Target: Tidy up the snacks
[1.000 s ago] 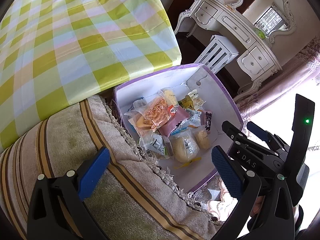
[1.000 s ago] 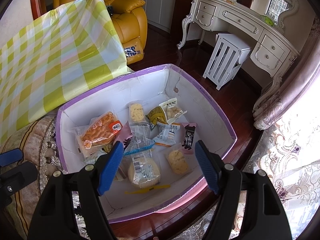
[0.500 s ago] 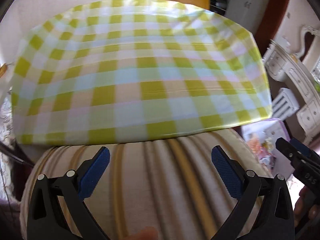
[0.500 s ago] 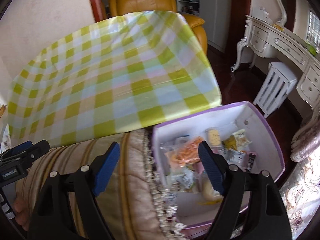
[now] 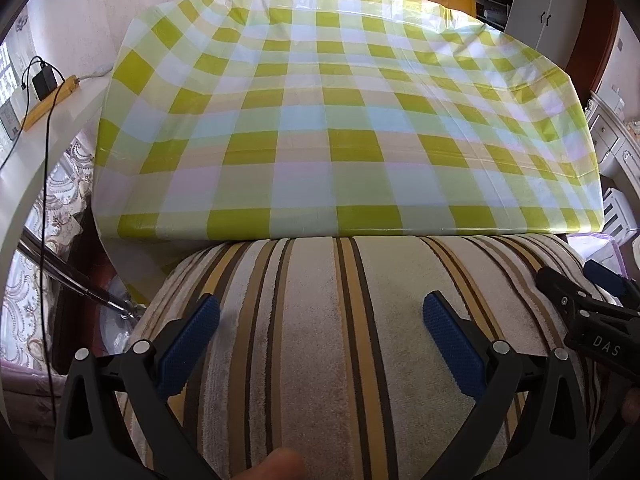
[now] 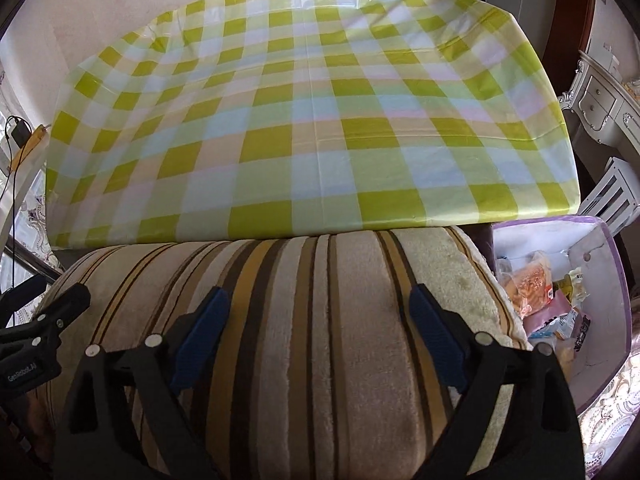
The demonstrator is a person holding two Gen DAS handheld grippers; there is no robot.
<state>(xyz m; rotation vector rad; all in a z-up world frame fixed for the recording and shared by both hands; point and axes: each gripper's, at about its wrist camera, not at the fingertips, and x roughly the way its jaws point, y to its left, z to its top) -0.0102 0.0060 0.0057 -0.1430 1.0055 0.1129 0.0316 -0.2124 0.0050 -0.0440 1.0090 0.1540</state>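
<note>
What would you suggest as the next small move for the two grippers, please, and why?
Probably swing the right hand-held gripper toward the purple-rimmed box to pick a snack. Both it and the left hand-held gripper hold nothing above the striped cushion, the right one's jaws are opening, the checked tablecloth carries no snacks, and every visible packet lies in that box at the right.

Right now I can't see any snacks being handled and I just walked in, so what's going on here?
A person holds a claw in each hand, both over a striped cushion in front of a table with a green checked cloth. Neither grips anything: the left claw is open and empty, and the right claw is opening with nothing between its jaws. The snack packets lie in the purple-rimmed box off to the right.
</note>
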